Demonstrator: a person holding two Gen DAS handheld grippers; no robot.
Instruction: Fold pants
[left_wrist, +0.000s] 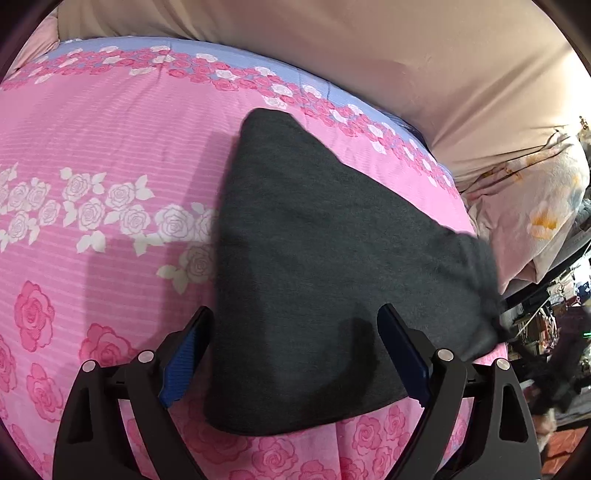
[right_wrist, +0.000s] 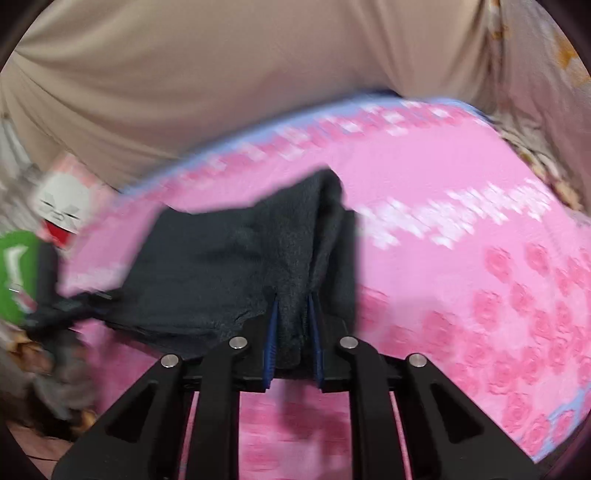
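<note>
Pants (left_wrist: 314, 258), dark grey, lay partly folded on the pink rose-print bedspread (left_wrist: 110, 147) of a bed, near its right-hand edge in the left wrist view, so both grippers could reach them from the same side. Right gripper (right_wrist: 291, 332) had its jaws clenched on a bunched ridge of the pants' cloth, the blue pads (right_wrist: 272, 343) pressing it from both sides; the cloth rose from the bed toward that pinch, probably so the gathered layers could be carried over for the next fold. Left gripper (left_wrist: 295, 354) hovered low over the near edge of the pants with jaws spread wide, gripping nothing; pad contact with the cloth could not be told. It looked ready to pin or take that edge. Right wrist view was motion-blurred. Beige sheet (left_wrist: 369, 55) bunched behind the bedspread. Fold judged roughly midway.
</note>
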